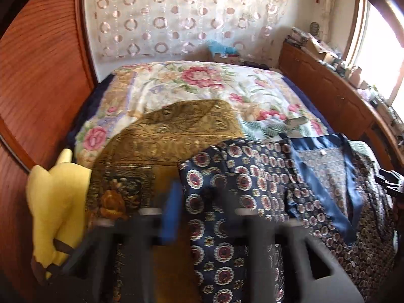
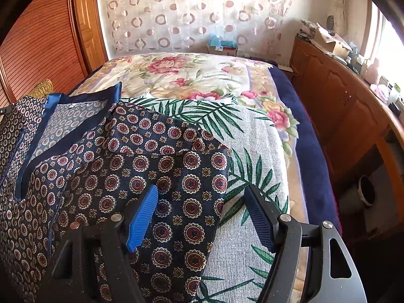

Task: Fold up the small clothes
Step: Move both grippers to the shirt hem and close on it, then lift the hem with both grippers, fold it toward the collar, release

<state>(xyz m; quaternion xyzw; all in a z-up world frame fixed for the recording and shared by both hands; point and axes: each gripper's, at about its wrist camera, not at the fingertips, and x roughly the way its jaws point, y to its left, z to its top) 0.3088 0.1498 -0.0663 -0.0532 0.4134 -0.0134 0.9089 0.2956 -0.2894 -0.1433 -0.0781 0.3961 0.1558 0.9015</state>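
Note:
A navy garment with red and cream medallions and a blue satin neck trim (image 1: 252, 176) lies spread on the bed; it also shows in the right wrist view (image 2: 141, 156). My left gripper (image 1: 202, 214) is blurred and hangs over the garment's left sleeve; one blue pad (image 1: 171, 212) shows, the other finger is a dark smear. My right gripper (image 2: 204, 214) is open, its jaws wide apart just above the garment's right sleeve edge, with the left blue pad (image 2: 142, 217) over the cloth and the right pad (image 2: 260, 217) over a palm-leaf cloth (image 2: 252, 166).
A golden-brown patterned cloth (image 1: 176, 131) lies to the garment's left, a yellow plush toy (image 1: 55, 197) beside it. The floral bedspread (image 2: 189, 73) covers the bed. A wooden cabinet (image 2: 341, 101) with clutter runs along the right; a wooden wardrobe (image 1: 38, 75) stands left.

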